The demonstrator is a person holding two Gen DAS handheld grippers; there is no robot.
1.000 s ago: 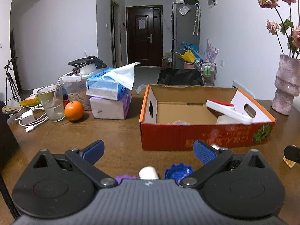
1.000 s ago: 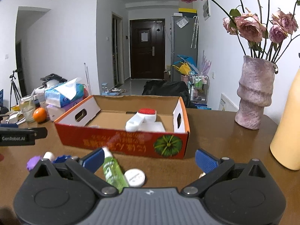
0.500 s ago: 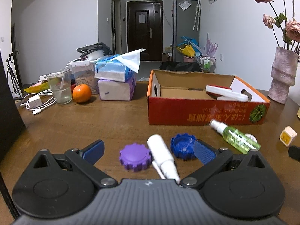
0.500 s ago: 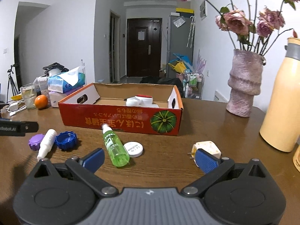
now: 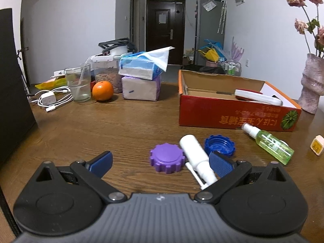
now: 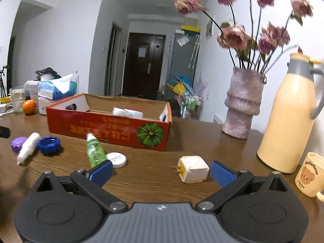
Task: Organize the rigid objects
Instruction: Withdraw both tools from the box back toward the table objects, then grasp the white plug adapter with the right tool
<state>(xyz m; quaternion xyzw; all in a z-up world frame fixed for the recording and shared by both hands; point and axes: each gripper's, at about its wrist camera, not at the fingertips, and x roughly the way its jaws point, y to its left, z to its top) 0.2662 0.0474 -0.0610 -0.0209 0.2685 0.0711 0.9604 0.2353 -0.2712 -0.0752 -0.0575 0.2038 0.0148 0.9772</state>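
Observation:
A red cardboard box (image 5: pixel 232 113) (image 6: pixel 113 130) stands open on the wooden table, with a white and red item (image 5: pixel 258 98) inside. In front of it lie a purple cap (image 5: pixel 167 160), a white spray bottle (image 5: pixel 197 160), a blue cap (image 5: pixel 219 144), a green spray bottle (image 5: pixel 269 143) (image 6: pixel 93 149), a white round lid (image 6: pixel 116 159) and a white plug adapter (image 6: pixel 192 169). My left gripper (image 5: pixel 161 163) is open just short of the purple cap and white bottle. My right gripper (image 6: pixel 161 171) is open with the adapter between its fingers, untouched.
Far left stand a glass (image 5: pixel 79 85), an orange (image 5: pixel 102 90), a white charger with cable (image 5: pixel 50 99) and stacked tissue packs (image 5: pixel 141 81). To the right are a pink vase (image 6: pixel 242 105), a cream thermos jug (image 6: pixel 291 119) and a bear mug (image 6: pixel 309 176). A dark panel (image 5: pixel 14 85) borders the left.
Both grippers have pulled back from the box and lowered toward the table. The loose items now lie in front of them, and the adapter has come between the right fingers.

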